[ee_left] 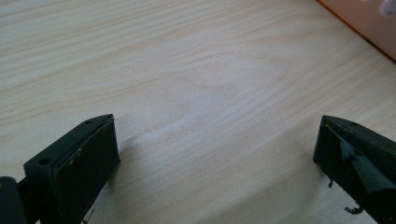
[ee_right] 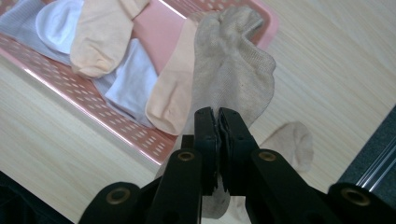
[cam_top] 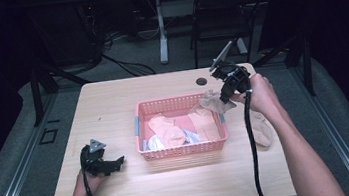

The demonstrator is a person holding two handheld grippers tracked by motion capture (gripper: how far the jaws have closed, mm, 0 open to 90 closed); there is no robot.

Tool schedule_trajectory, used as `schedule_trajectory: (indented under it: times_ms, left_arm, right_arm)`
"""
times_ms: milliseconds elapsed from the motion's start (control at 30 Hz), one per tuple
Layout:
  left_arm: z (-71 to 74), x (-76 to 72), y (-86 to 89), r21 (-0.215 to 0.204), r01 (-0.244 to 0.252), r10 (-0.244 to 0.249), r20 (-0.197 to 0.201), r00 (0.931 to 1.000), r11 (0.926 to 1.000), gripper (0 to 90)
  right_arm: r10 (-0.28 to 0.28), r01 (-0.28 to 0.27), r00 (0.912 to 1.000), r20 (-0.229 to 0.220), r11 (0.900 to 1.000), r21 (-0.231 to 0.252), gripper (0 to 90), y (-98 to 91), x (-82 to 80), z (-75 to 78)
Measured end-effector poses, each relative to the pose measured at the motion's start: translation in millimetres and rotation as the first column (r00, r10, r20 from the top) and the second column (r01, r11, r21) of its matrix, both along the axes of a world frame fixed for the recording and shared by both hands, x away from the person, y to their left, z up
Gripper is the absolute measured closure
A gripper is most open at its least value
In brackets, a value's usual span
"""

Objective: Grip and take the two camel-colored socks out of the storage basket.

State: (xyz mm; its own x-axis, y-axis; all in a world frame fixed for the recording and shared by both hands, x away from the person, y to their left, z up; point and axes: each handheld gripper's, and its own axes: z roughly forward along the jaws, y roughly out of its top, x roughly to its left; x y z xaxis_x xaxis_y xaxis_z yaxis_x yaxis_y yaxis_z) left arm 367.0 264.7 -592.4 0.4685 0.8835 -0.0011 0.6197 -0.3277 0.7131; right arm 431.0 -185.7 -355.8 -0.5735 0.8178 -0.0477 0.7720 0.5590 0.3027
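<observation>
A pink plastic basket [cam_top: 184,150] stands at the middle of the table and holds peach and white socks [cam_top: 169,130]. My right gripper [cam_top: 224,98] is shut on a grey-beige sock [ee_right: 233,79], which hangs from its jaws over the basket's right end [ee_right: 268,23]. A second beige sock [cam_top: 261,126] lies flat on the table right of the basket, under my right wrist. My left gripper [cam_top: 118,162] rests on the table left of the basket, jaws wide open with bare wood between its fingers [ee_left: 79,172].
The wooden table [cam_top: 113,105] has a round cable hole [cam_top: 201,81] near its far edge. Beyond the table stand a dark chair [cam_top: 223,16] and a desk leg [cam_top: 161,34] on grey floor. The basket's corner [ee_left: 369,23] shows at upper right in the left gripper view.
</observation>
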Motion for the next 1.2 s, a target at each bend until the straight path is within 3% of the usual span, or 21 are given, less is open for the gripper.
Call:
schedule_trajectory:
  times_ms: [167,200,333,467,733,1200]
  left_arm:
    - [0.1,-0.5,0.1,0.002,0.004,-0.004,-0.001,1.0,1.0,0.0]
    - [0.1,-0.5,0.0,0.001,0.005,-0.005,-0.001,1.0,1.0,0.0]
    - [0.1,-0.7,-0.2,-0.001,0.002,-0.002,-0.002,1.0,1.0,0.0]
    - [0.1,-0.7,-0.1,0.001,0.004,-0.004,-0.002,1.0,1.0,0.0]
    - [0.1,-0.7,-0.1,0.001,0.004,-0.004,-0.002,1.0,1.0,0.0]
    - [0.2,-1.1,-0.2,0.002,0.004,-0.004,-0.002,1.0,1.0,0.0]
  right_arm:
    - [-0.047,0.046,0.9986,0.023,0.9986,0.026,86.2,-26.1,-7.4,4.2]
    - [-0.044,0.044,0.9989,0.013,0.999,0.006,86.2,-31.9,-8.1,6.2]
    - [-0.071,0.071,0.9973,0.018,0.9974,0.008,86.2,-47.9,-12.5,6.8]
    - [-0.109,0.109,0.9937,0.023,0.9939,0.019,86.1,-72.7,-18.7,6.0]
    - [-0.167,0.167,0.9857,0.018,0.9857,0.024,86.1,-102.5,-26.2,1.8]
    - [-0.214,0.216,0.9741,-0.072,0.9763,0.013,86.1,-123.5,-20.1,-52.9]
